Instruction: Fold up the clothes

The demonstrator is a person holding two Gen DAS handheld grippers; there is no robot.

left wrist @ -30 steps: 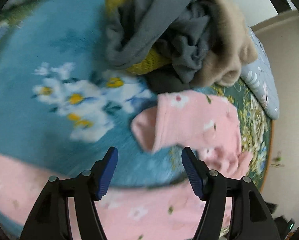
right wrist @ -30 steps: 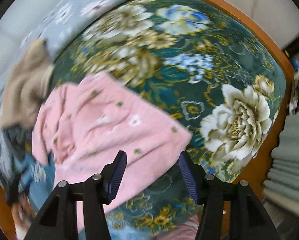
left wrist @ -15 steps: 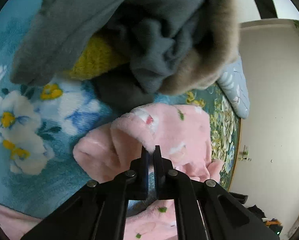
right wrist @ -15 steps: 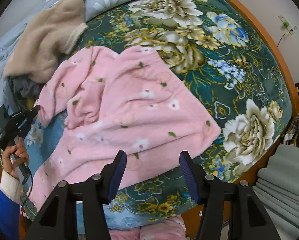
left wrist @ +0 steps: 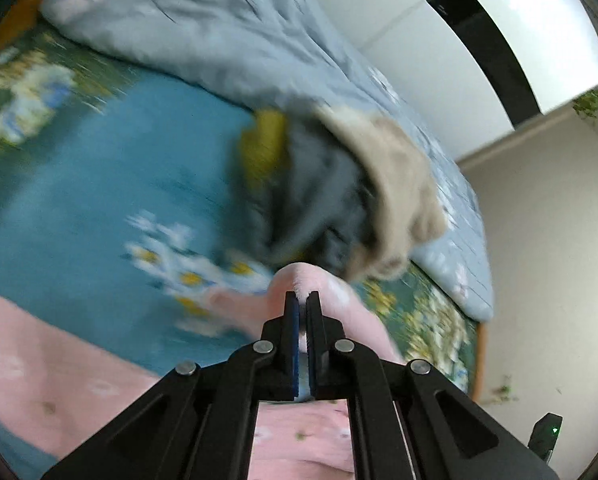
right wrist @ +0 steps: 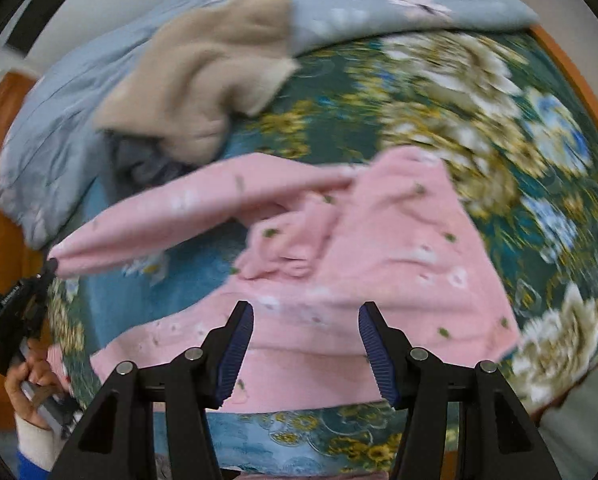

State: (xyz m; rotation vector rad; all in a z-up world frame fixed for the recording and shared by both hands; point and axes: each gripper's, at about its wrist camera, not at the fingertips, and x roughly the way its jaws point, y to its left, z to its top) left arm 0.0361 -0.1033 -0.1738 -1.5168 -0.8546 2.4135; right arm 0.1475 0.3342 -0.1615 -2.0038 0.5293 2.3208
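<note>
Pink floral garment [right wrist: 379, 280] lies rumpled on the flowered bedspread [right wrist: 479, 128], one sleeve [right wrist: 187, 216] stretched taut; the left gripper [left wrist: 302, 300] is clamped on its cuff; the right gripper [right wrist: 305, 344] hovers with jaws apart above the hem; judged best: draw the sleeve straight and low, clear of the beige sweater pile [right wrist: 203, 80], while the right one pins the body.
</note>
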